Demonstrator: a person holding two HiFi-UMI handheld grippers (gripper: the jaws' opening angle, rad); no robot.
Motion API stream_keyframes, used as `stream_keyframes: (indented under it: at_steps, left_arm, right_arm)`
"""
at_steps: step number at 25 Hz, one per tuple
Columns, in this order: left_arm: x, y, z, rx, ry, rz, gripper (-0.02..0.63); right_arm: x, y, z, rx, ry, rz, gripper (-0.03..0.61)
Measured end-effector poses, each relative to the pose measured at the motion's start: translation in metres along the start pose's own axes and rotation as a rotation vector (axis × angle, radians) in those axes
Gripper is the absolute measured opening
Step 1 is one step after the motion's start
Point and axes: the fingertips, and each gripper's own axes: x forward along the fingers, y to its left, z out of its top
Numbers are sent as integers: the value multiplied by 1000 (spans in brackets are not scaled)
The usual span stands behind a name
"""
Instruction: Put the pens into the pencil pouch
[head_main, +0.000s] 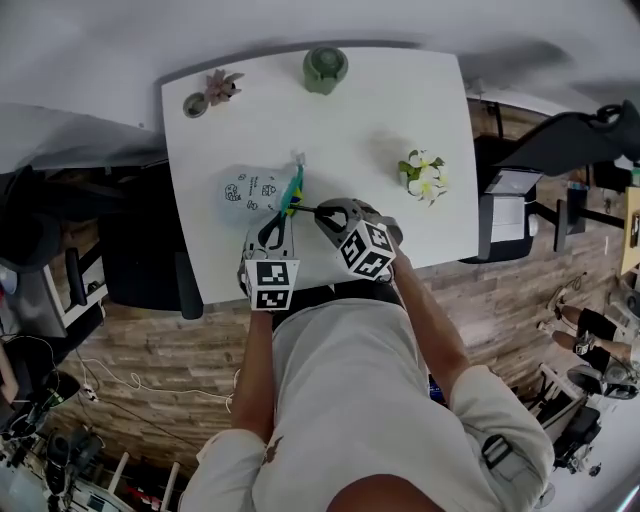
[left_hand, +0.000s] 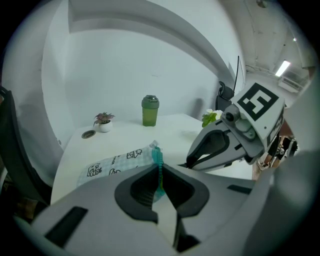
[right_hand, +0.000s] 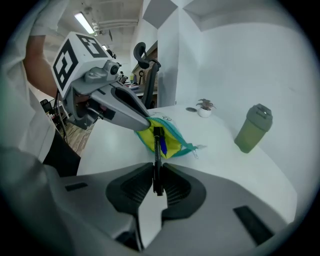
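Pen pinched in closed right gripper, tip at mouth of pouch at tabletop's 8 o'clock, left gripper clamped on zip edge: risk of catching the rim or sliding back out if let go too shallow.

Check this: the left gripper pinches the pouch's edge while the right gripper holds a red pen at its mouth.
Only the colour is wrong: the right gripper view shows the pen in the right gripper is black. The left gripper does pinch the edge of the pouch.
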Motion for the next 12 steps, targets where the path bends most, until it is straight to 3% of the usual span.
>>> stream_keyframes:
  at_steps: [8,12]
  left_arm:
    - [-5,4,2,-15,-25,-13,17]
    - [-6,7,2,-30,-32,-19,17]
  right_arm:
    - [36,3,45,10,-81,45,61]
    - [49,1,56,77,-143,56,61]
